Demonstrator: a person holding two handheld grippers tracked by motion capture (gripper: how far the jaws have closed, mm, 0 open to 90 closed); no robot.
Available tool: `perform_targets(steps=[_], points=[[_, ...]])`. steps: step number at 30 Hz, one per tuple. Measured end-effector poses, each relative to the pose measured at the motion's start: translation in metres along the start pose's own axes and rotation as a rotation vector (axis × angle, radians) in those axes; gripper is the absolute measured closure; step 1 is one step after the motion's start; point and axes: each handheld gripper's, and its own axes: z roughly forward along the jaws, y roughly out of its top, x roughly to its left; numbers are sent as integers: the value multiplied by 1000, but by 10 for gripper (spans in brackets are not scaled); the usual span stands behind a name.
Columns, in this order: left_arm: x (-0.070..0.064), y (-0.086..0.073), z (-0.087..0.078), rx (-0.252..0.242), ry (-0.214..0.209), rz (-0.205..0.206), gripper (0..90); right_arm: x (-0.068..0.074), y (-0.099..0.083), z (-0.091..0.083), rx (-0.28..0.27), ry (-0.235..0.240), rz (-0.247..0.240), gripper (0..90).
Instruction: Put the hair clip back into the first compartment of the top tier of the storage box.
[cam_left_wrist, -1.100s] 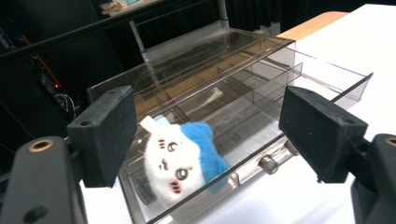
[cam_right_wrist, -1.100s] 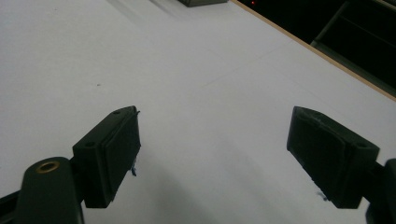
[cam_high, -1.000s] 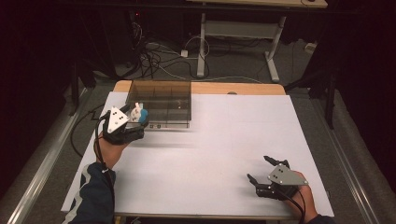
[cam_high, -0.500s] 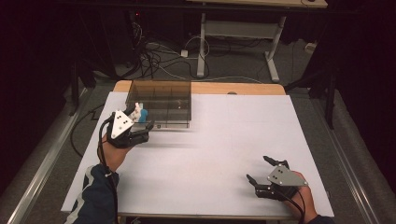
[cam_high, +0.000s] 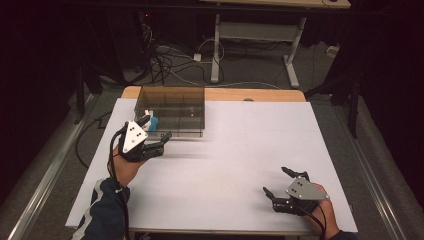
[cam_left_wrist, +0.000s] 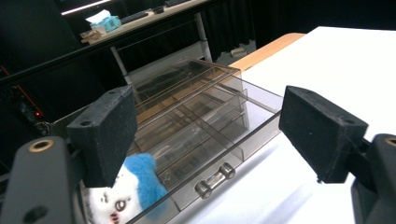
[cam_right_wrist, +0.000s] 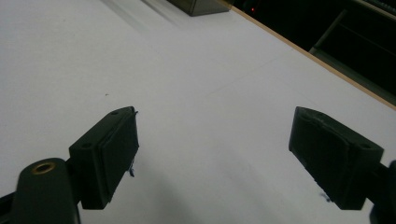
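- Your left gripper (cam_high: 156, 129) has backed away from the box (cam_high: 172, 102), jaws wide.
- The toy (cam_high: 153, 122) lies inside the drawer (cam_left_wrist: 219, 140), which is open; closing remains.
- Your right gripper (cam_high: 276, 182) rests wide, well apart from the box.

A drawer box (cam_high: 172, 111) sits at the table's (cam_high: 240, 150) far left; a plush toy (cam_high: 152, 122) lies in its open drawer. Left tongs (cam_high: 156, 129) hover just before it; right tongs (cam_high: 277, 182) rest near-right.
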Motion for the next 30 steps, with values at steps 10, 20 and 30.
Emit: perform_targets(steps=[10, 20, 30], points=[[-11, 5, -1, -14, -18, 21, 188, 1, 1, 0, -6, 4, -4, 166], [-21, 11, -4, -28, -32, 35, 188, 3, 2, -1, -7, 4, -9, 167], [-33, 15, -5, -34, -58, 66, 188, 7, 3, -1, -11, 8, -15, 167]])
